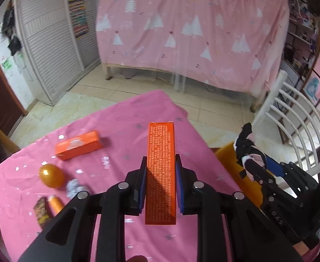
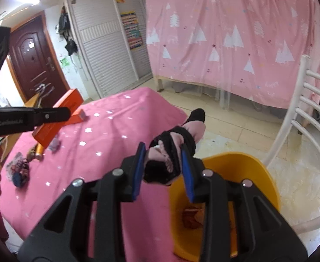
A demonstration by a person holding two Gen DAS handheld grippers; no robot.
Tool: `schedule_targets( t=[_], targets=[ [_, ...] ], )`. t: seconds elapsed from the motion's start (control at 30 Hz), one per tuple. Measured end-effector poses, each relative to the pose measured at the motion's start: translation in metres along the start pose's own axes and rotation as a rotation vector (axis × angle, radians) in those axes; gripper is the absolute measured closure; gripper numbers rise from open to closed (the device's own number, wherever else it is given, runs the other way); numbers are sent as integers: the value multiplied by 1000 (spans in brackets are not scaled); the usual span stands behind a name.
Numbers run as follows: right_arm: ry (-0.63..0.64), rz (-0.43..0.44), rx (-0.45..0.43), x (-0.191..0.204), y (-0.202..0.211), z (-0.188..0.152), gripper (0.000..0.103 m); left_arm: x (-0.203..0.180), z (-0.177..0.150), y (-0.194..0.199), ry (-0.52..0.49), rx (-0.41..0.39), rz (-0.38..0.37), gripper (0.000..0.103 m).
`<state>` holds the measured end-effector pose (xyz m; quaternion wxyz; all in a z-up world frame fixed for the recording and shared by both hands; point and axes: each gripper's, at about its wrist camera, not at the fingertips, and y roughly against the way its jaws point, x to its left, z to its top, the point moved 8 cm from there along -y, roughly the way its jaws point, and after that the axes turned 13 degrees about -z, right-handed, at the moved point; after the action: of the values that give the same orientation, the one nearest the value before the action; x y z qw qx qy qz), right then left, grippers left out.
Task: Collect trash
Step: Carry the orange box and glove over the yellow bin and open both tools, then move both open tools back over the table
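Both your grippers are loaded, one item each, at the pink table.

Your left gripper (image 1: 161, 161) has its jaws narrowed on a long orange box (image 1: 161, 170); your right gripper (image 2: 163, 152) clamps a black-and-pink cloth bundle (image 2: 170, 152) just above the one yellow bin (image 2: 258, 174) at the table's right edge (something reddish already lies inside). On the pink tablecloth (image 1: 120, 122), far left, you have one more orange box (image 1: 79, 145), one golden egg (image 1: 51, 175), one crumpled paper wad (image 1: 74, 187) and a dark wrapper (image 1: 42, 209).
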<state>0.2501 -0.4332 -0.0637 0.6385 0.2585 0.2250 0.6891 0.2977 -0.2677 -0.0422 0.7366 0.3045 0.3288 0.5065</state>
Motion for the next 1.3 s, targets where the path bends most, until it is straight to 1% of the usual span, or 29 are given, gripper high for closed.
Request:
schedule_targets(
  t=[0.1,0.2,0.33,0.43,0.67,0.73,0.77,0.8,0.87,0.9,1.1,1.3],
  targets=[
    [-9,-19,11,-13,-5,-5,73,-17,-1,-13,-30,13,-5,86],
    [-16,-39,22,-26,-11,-11,73,-37,0,-27,-44,34,-45,86],
    [-36,-53,60,-43,-23,-21,72,-60,3,-48,-64,51,-96,86],
    [-56,-65,94,-57,-33,-31,72,-77,1,-68,-60,88,-144,86],
    [-104,-56,138,-74,-46,-39,70,-99,-3,-98,-29,143,-194,86],
    [-110,-49,149,-75,-48,-41,68,-105,-4,-104,-28,157,-200,85],
    [-113,-46,157,-75,-49,-42,67,-108,-3,-107,-29,164,-204,81],
    [-114,-46,159,-75,-50,-42,67,-111,-3,-109,-28,170,-210,74],
    [-117,-44,162,-76,-50,-42,66,-115,-3,-111,-28,174,-213,65],
    [-120,-39,162,-76,-50,-42,66,-116,-4,-111,-30,176,-216,63],
    [-122,-25,149,-74,-45,-39,66,-107,-3,-102,-7,171,-208,62],
    [-100,-8,134,-57,-34,-35,66,-91,0,-74,21,125,-210,62]
  ],
)
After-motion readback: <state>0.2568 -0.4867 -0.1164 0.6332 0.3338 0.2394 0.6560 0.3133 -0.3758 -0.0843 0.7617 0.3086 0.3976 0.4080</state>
